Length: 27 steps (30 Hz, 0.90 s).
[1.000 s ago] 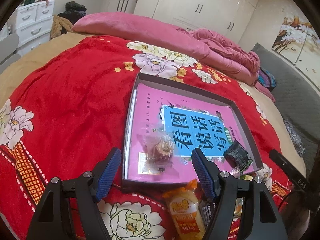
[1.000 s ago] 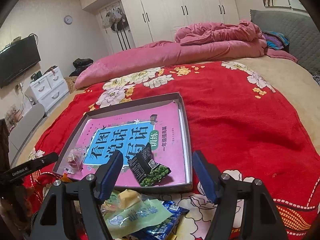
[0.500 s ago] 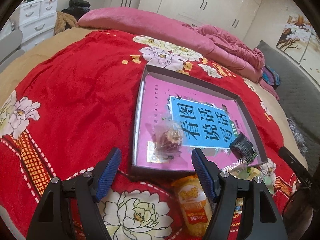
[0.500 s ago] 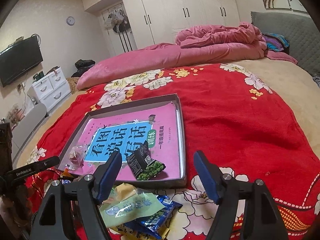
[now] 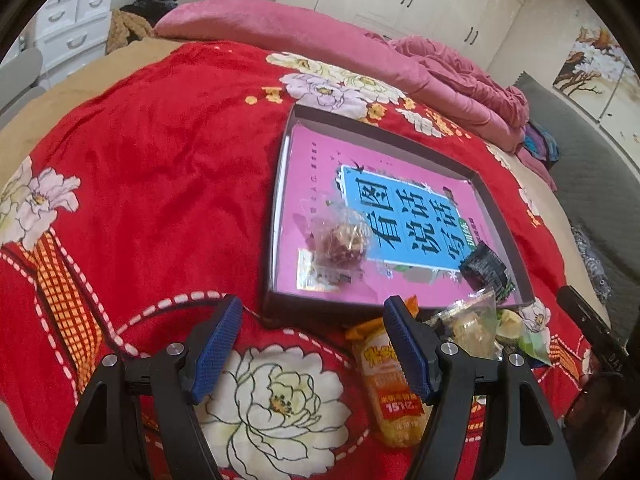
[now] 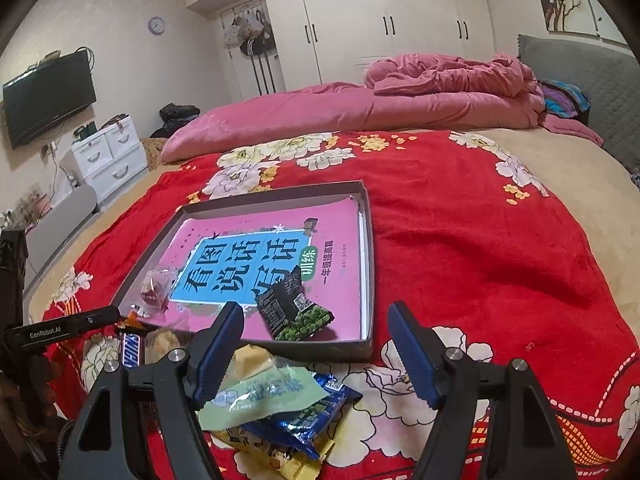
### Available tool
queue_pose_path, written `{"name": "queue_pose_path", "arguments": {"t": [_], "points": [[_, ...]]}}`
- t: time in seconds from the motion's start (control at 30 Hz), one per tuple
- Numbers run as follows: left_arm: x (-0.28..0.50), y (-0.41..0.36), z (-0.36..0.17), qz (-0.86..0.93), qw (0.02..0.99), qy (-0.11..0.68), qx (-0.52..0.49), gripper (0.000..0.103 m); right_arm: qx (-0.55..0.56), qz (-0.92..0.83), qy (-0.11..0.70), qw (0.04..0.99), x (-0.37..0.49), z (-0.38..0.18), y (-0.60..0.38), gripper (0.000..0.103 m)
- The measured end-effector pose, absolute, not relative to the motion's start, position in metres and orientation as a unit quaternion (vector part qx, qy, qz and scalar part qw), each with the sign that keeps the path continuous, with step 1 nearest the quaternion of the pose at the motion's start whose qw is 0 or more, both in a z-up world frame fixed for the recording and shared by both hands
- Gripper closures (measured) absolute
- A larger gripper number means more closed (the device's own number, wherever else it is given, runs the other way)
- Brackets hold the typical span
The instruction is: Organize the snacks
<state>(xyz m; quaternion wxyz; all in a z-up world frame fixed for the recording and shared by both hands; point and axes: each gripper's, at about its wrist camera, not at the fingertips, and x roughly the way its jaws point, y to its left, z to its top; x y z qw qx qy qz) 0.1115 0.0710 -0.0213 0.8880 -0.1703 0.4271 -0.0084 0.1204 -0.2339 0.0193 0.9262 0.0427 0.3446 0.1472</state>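
Bed (image 6: 500,240) with a red flowery blanket carries everything. Shallow grey tray (image 6: 370,264) sits mid-blanket with a pink book (image 6: 276,236) inside, plus a black pea packet (image 6: 294,312) and a clear-wrapped sweet (image 5: 340,240) on it. Loose snacks are piled at the tray's near edge: orange pouch (image 5: 394,392), pale green packet (image 6: 264,394). Left gripper (image 5: 312,344) and right gripper (image 6: 316,348) both hover with jaws spread wide, gripping nothing.

A shallow box (image 6: 370,264) lies on the blanket (image 6: 480,248) with a book (image 6: 344,232) inside — two snack packets (image 6: 294,312) on it. Near its front edge, more snacks (image 6: 276,408) are heaped; bedding (image 6: 360,112) lies far behind.
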Motion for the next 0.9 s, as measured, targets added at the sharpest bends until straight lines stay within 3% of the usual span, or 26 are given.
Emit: {"name": "queue_pose_path", "arguments": {"t": [0.9], "points": [[0.097, 0.038, -0.031, -0.047, 0.873, 0.451, -0.179, 0.028, 0.005, 0.198, 0.391, 0.899, 0.116, -0.003, -0.21, 0.029]]}}
